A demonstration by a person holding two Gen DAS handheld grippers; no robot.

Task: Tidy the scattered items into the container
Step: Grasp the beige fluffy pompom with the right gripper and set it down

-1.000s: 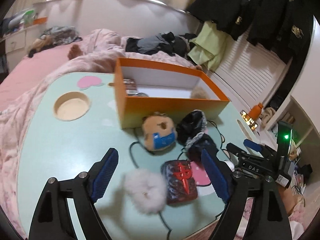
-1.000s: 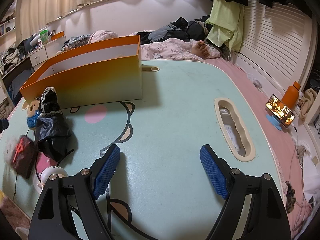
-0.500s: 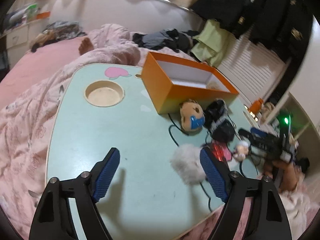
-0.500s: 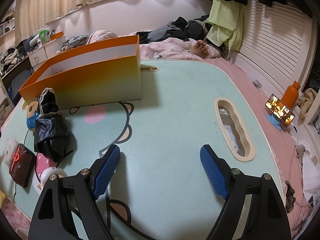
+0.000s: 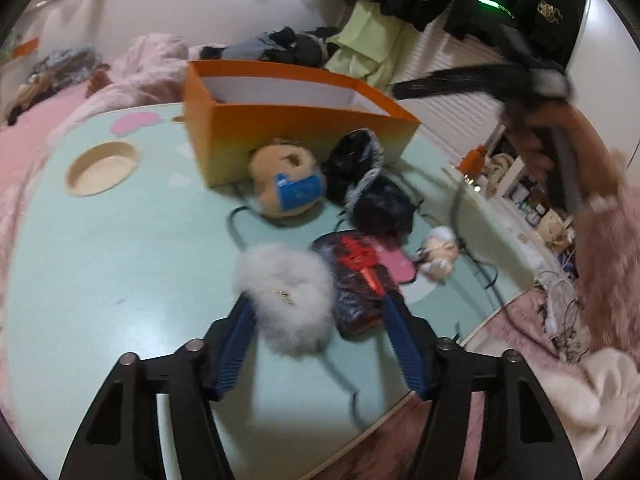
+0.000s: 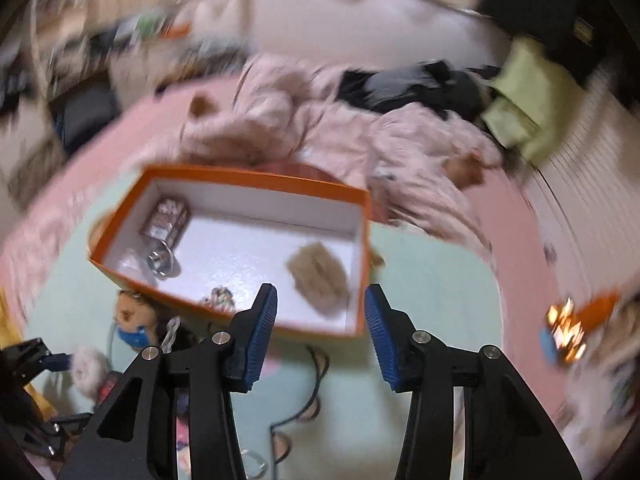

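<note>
An orange box [image 5: 296, 136] stands on the mint table [image 5: 120, 264]. In front of it lie a tan plush head with a blue mask [image 5: 286, 186], a black crumpled bag [image 5: 368, 188], a red-and-black pouch [image 5: 360, 280], a small doll [image 5: 438, 252] and a white fluffy pouch [image 5: 286, 298]. My left gripper [image 5: 318, 324] is open around the fluffy pouch. My right gripper [image 6: 320, 312] is open and empty, raised above the box [image 6: 240, 240], which holds a tan fluffy item [image 6: 318, 276] and a shiny packet [image 6: 164, 220].
A round cup recess [image 5: 102, 168] is at the table's left. A black cable [image 5: 236, 224] runs among the items. Pink bedding [image 6: 320, 128] lies behind the table. The right arm [image 5: 540, 92] hangs over the table's right side.
My left gripper has moved in over the fluffy pouch, which now sits between its fingers. My right gripper has lifted and swung from the table top to above the box; its view is blurred.
</note>
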